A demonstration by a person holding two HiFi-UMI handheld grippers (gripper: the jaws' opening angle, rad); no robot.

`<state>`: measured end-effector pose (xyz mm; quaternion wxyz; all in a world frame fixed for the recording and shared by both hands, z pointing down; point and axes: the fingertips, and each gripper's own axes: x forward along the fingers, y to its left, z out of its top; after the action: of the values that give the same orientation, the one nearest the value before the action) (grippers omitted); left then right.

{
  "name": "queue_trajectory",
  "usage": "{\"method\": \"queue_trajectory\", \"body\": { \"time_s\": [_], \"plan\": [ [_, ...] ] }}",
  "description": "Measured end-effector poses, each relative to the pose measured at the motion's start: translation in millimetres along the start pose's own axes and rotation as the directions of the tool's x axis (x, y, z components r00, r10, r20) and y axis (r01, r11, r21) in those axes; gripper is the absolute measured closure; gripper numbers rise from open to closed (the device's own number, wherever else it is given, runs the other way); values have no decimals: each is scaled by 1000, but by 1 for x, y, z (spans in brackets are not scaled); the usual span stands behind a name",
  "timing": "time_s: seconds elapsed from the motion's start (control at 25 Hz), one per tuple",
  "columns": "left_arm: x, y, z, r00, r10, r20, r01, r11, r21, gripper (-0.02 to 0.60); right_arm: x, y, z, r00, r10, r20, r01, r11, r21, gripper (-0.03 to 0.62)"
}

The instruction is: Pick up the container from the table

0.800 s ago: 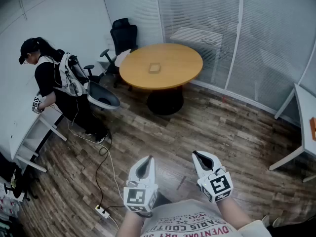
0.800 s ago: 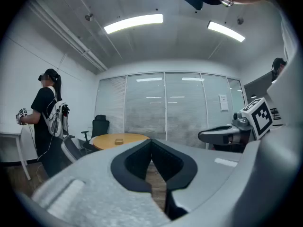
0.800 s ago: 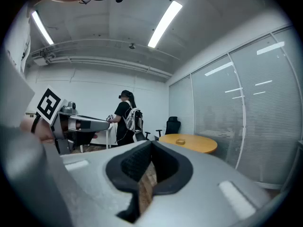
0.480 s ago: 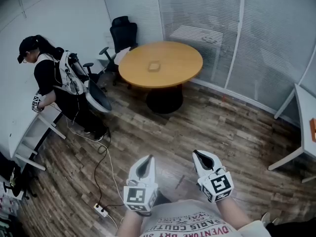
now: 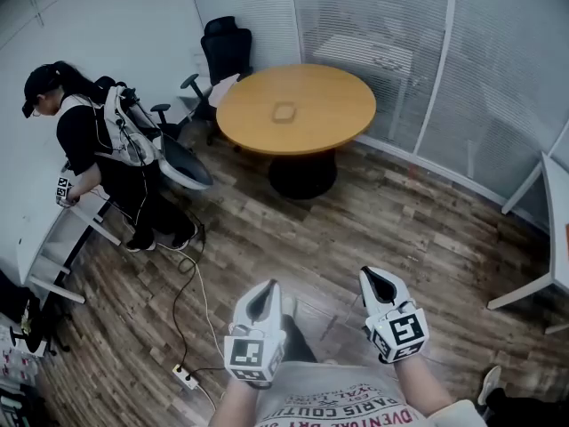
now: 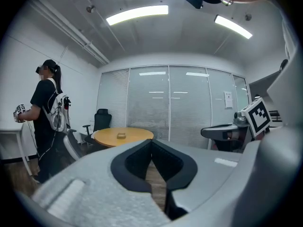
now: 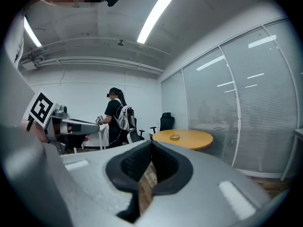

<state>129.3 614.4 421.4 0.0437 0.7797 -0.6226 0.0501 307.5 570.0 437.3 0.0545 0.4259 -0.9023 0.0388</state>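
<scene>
A small flat tan container (image 5: pixel 284 111) lies near the middle of a round wooden table (image 5: pixel 338 118) across the room; it also shows as the container (image 6: pixel 121 135) in the left gripper view and the container (image 7: pixel 174 137) in the right gripper view. My left gripper (image 5: pixel 264 286) and right gripper (image 5: pixel 371 275) hang side by side over the wood floor, well short of the table. Both have their tips together, shut on nothing.
A person with a backpack (image 5: pixel 98 145) stands at a white desk (image 5: pixel 40 238) on the left, with a grey chair (image 5: pixel 182 163) beside them. A black office chair (image 5: pixel 224 52) sits behind the table. A power strip and cable (image 5: pixel 184 379) lie on the floor. Another white table (image 5: pixel 547 229) stands right.
The view has shifted slightly nearer the table. Both grippers stay shut and side by side. The grey chair by the person has turned a little.
</scene>
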Motion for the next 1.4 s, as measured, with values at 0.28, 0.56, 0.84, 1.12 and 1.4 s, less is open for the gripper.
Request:
{"method": "queue_trajectory", "body": {
  "time_s": [0.28, 0.56, 0.84, 1.12, 1.4],
  "plan": [
    [90, 58, -3, 999, -39, -10, 39, 999, -23, 575, 97, -34, -4, 998, -39, -41, 40, 999, 20, 591],
    [207, 163, 26, 998, -63, 7, 63, 997, -50, 575, 241, -63, 24, 995, -66, -74, 68, 997, 24, 591],
    [300, 271, 65, 995, -92, 30, 94, 993, -67, 575, 374, -72, 63, 991, -100, -87, 102, 995, 17, 591],
    [363, 323, 76, 994, -109, 19, 110, 990, -86, 575, 455, -88, 77, 988, -106, -109, 108, 994, 19, 591],
    [428, 352, 55, 998, -54, -12, 53, 994, -96, 575, 524, -134, 60, 990, -77, -117, 82, 996, 39, 591]
  ]
}}
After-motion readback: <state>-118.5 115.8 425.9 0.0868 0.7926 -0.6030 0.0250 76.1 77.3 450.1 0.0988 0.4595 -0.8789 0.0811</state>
